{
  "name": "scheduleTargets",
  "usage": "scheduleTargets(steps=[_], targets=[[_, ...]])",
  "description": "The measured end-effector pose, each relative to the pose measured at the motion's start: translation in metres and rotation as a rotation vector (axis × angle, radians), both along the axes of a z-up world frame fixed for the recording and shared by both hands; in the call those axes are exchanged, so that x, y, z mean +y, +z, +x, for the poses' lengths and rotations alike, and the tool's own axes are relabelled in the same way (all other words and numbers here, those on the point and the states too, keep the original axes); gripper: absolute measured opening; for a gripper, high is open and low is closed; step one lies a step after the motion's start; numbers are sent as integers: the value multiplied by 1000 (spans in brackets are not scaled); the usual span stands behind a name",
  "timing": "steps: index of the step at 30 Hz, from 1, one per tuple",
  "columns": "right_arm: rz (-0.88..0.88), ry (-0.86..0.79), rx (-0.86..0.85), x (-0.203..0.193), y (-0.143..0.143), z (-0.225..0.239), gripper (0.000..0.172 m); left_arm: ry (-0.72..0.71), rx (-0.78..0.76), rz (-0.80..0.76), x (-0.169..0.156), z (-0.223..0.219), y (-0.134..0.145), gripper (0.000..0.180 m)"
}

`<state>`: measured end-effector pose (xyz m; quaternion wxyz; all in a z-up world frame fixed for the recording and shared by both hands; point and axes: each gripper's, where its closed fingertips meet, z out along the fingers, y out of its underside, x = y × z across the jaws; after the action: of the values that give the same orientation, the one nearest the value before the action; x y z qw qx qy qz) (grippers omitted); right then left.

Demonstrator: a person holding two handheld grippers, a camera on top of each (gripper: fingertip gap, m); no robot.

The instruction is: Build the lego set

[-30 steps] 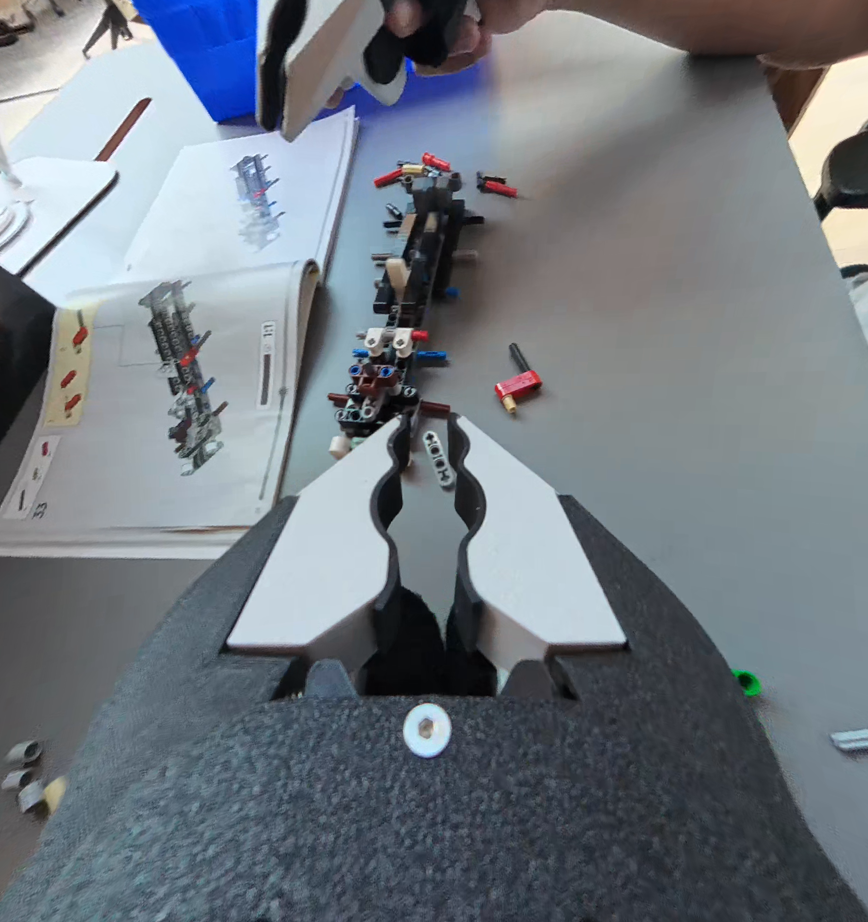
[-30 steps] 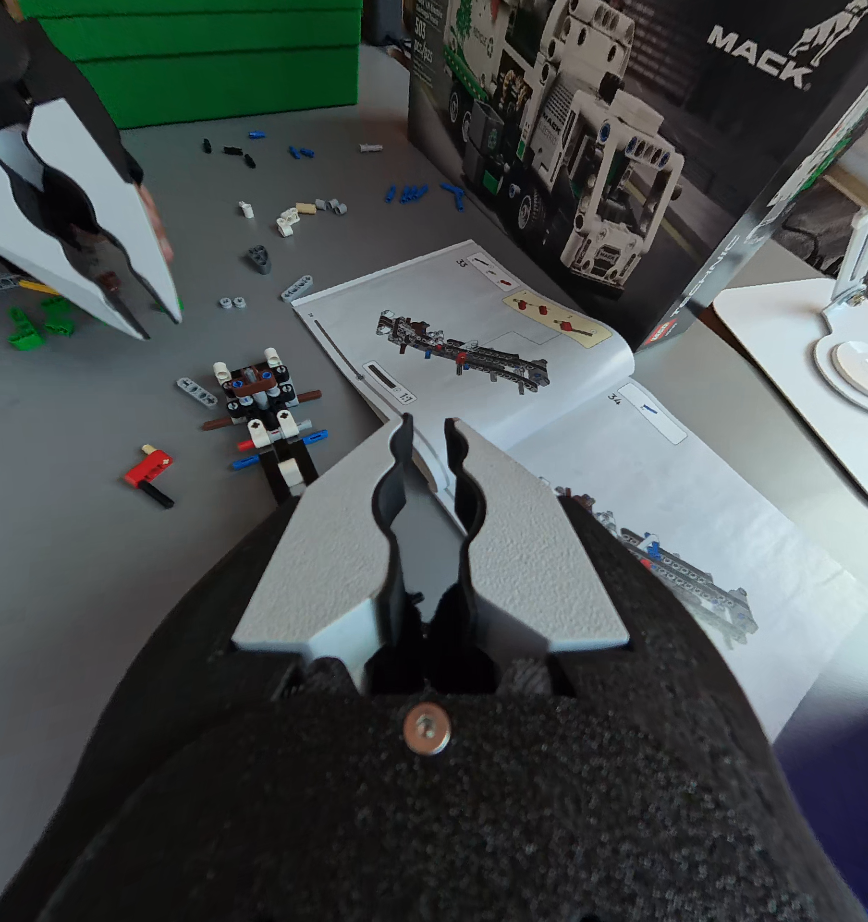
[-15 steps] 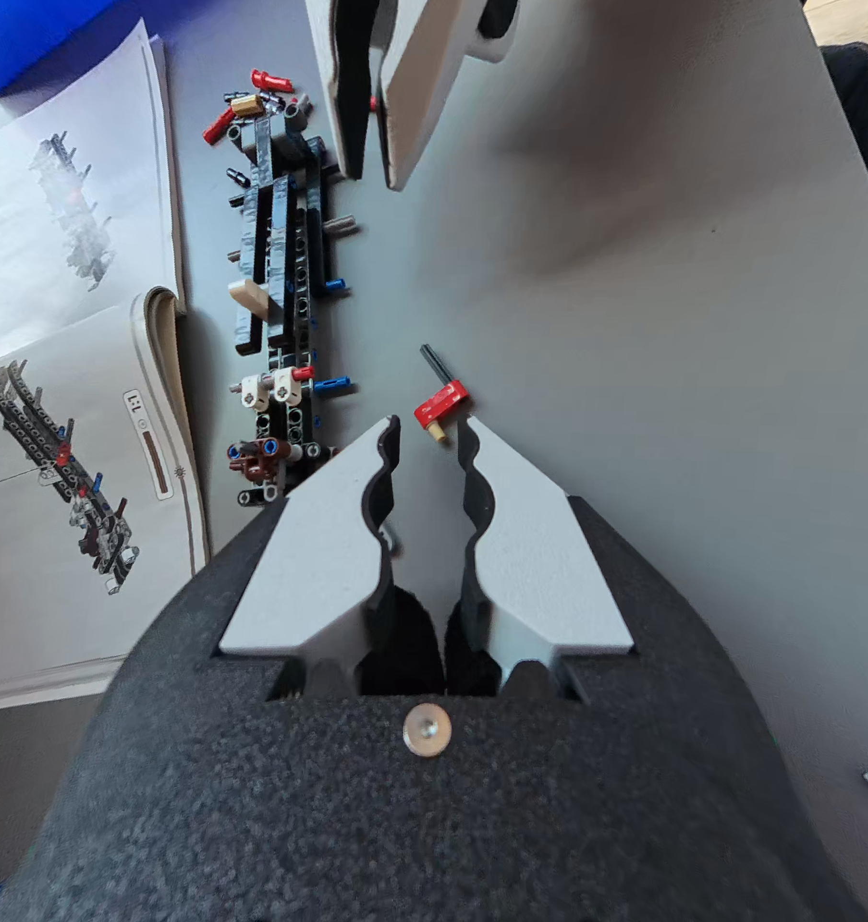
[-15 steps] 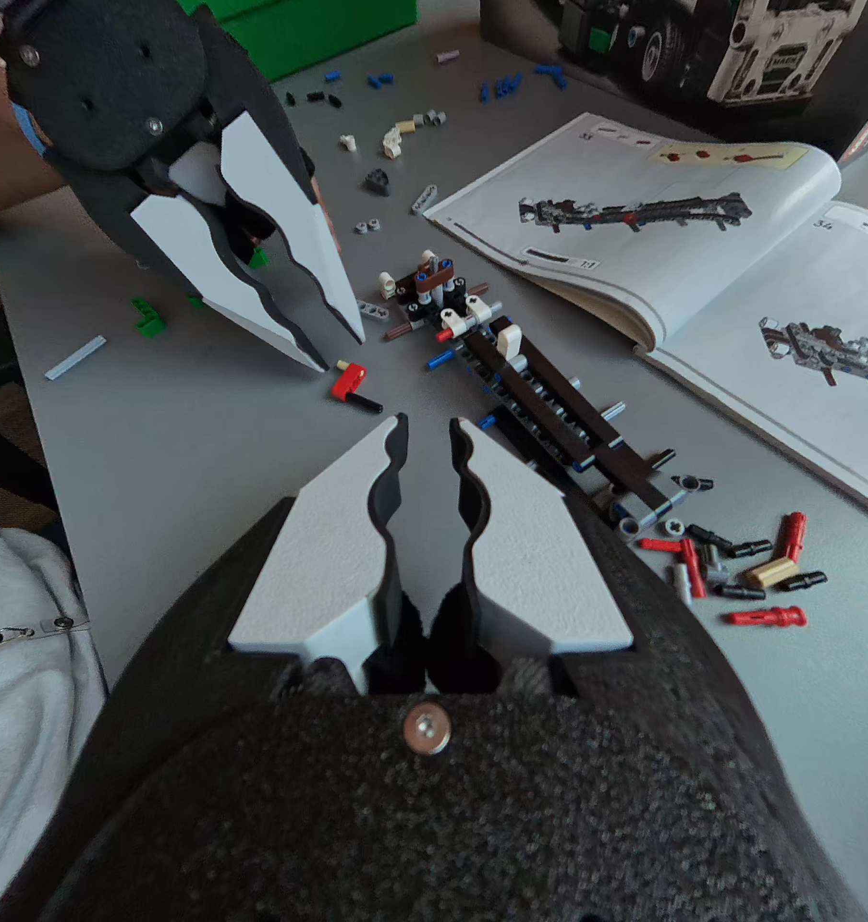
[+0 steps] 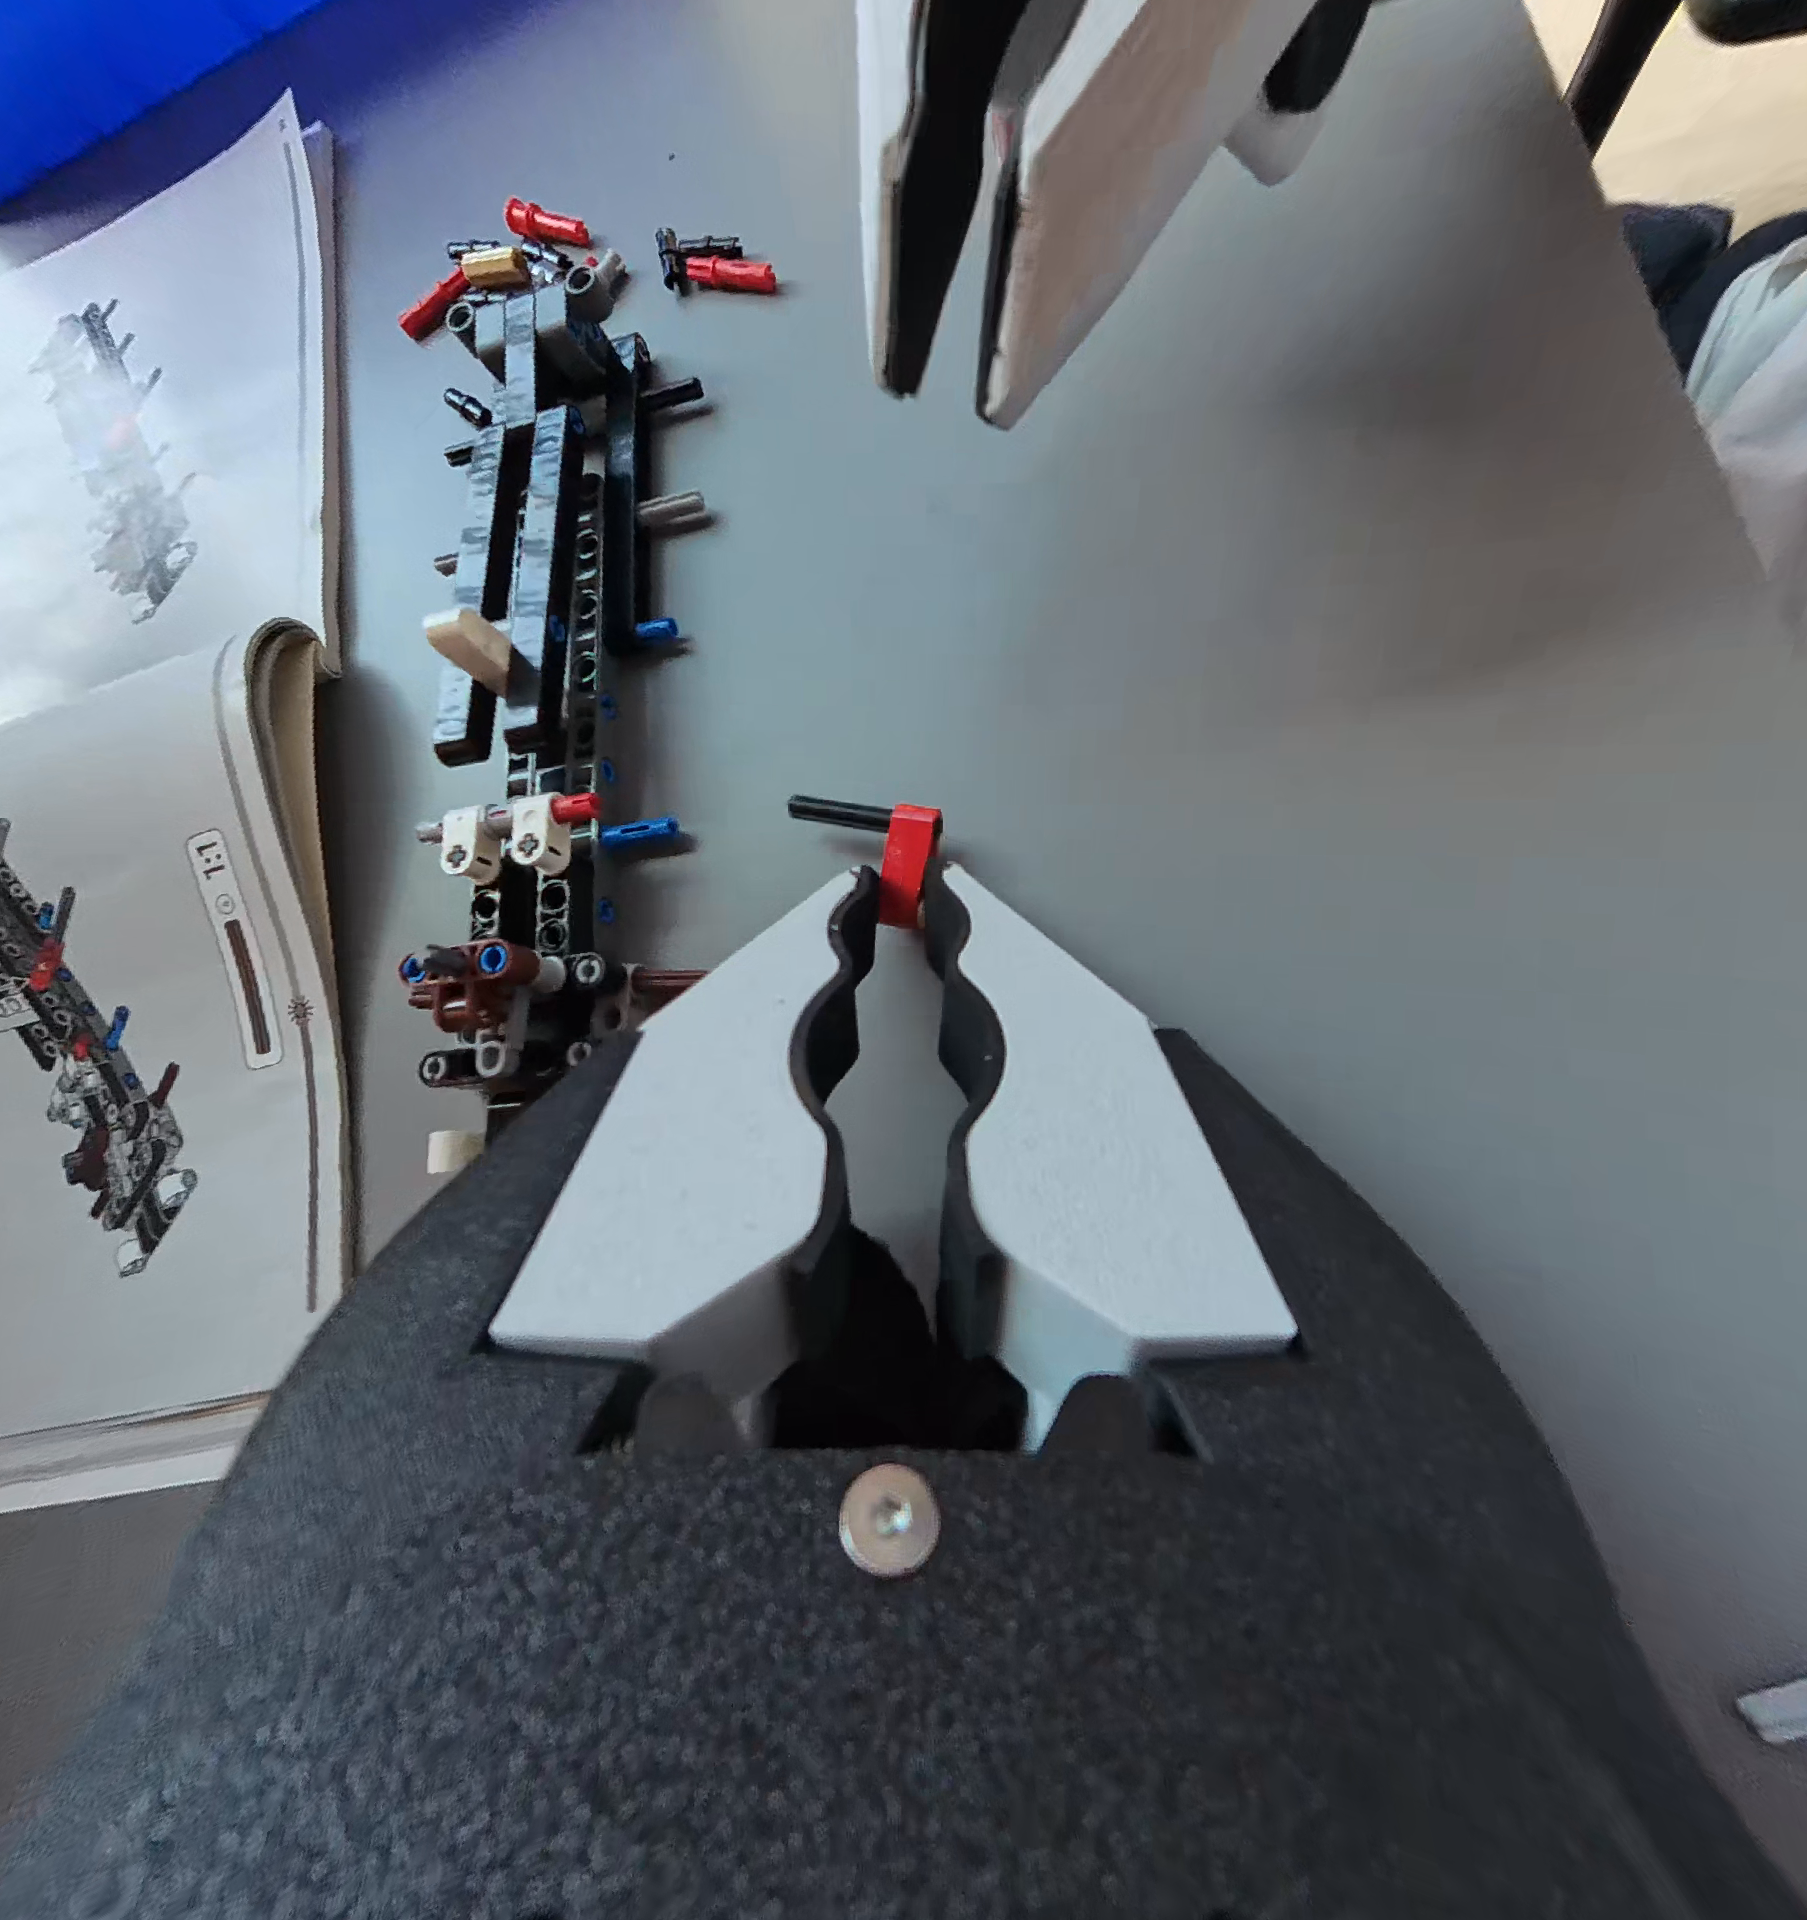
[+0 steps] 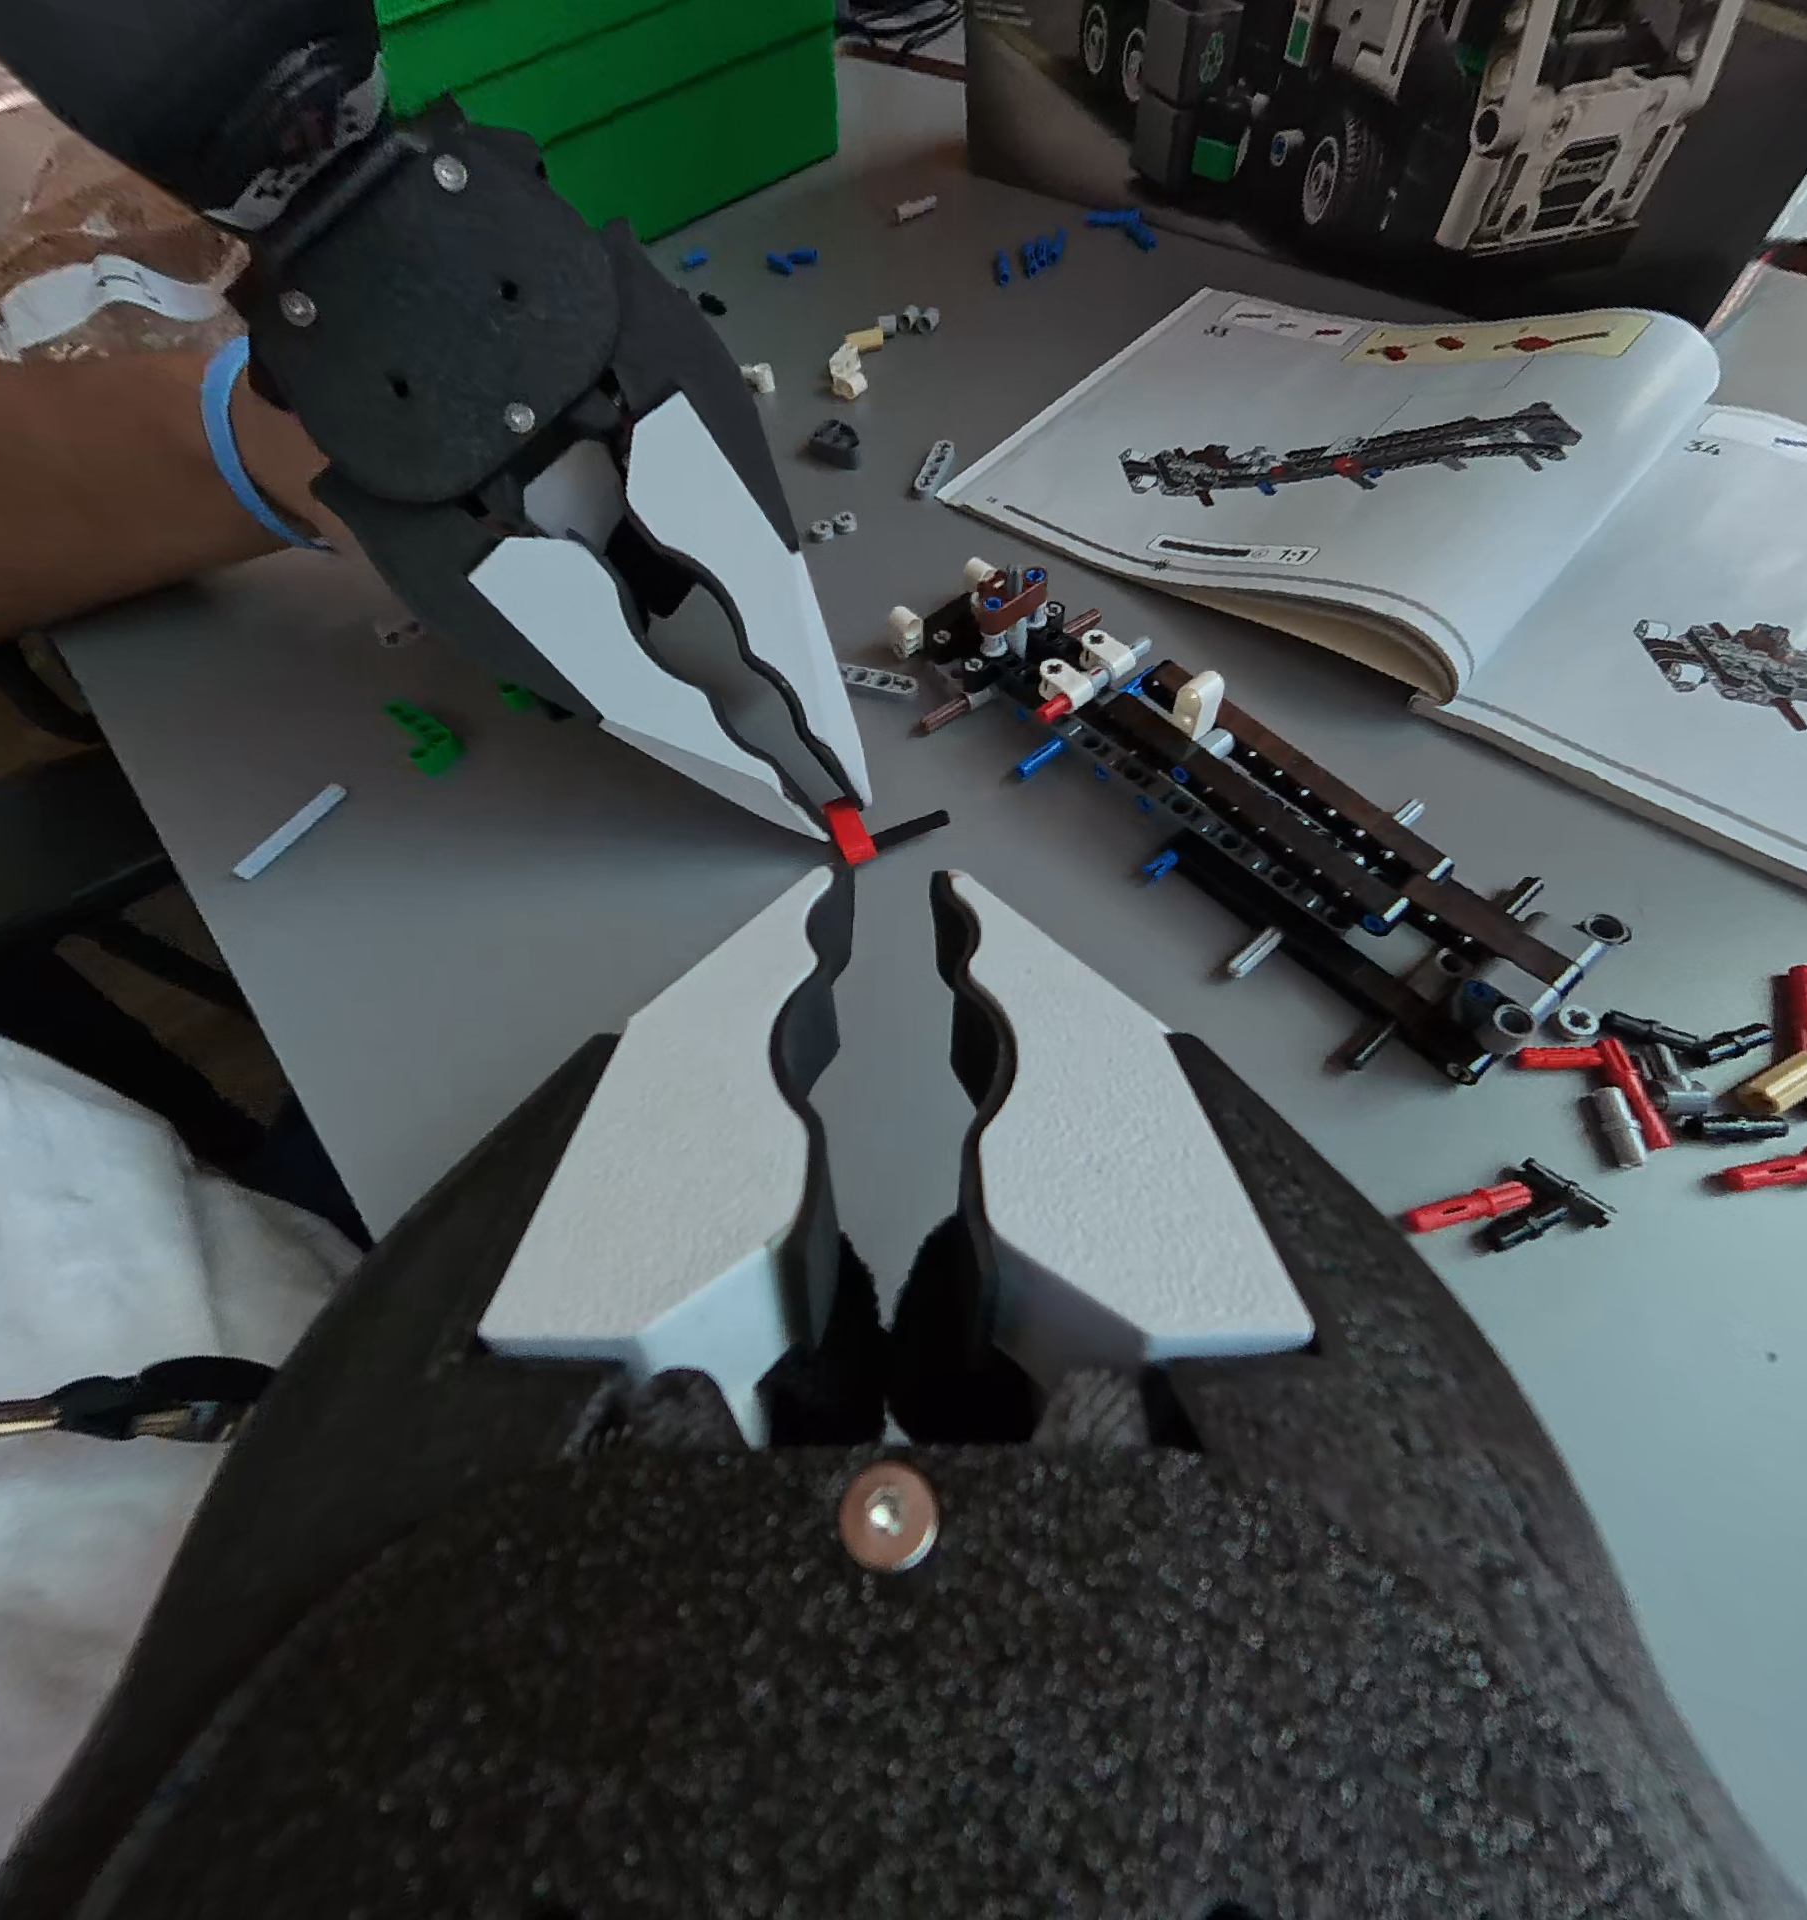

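1. Since a moment ago, the left gripper (image 5: 901, 883) has slid over to the little red piece with a black stick (image 5: 907, 862), and its two fingertips now pinch the red part from both sides.
2. That red piece (image 6: 849, 831) sits low on the grey table (image 5: 1294, 727), out in the bare middle, a little way from the long dark brick model (image 5: 546, 582).
3. Close by, the right gripper (image 6: 891, 883) hangs with its fingers apart and nothing between them. Its tips sit just beside the red piece but do not touch it.
4. An open instruction book (image 6: 1398, 499) lies on the far side of the model, and loose red and black pins (image 6: 1647, 1101) lie at the model's end.
5. I think the pinch could slip, because only the very tips hold one small end of the piece. Then it might twist or pop away.
6. I also think the two grippers could bump each other, since their tips are so near.
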<state>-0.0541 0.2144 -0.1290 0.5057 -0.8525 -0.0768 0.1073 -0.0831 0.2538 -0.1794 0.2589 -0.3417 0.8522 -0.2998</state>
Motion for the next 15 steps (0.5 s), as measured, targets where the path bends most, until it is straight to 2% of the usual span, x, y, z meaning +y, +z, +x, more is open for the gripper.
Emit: scheduleTargets(steps=[1,10,12,15], targets=[[-2,9,19,-1,0,-4,14,3,-9,-32,-2,-2,3,7],[76,-111,102,0,12,5,14,25,-56,-340,-4,-4,37,7],[103,-137,134,3,13,9,14,33,-57,-367,-1,-3,40,7],[54,-141,166,4,4,8,15,32,-55,-382,0,-5,41,7]])
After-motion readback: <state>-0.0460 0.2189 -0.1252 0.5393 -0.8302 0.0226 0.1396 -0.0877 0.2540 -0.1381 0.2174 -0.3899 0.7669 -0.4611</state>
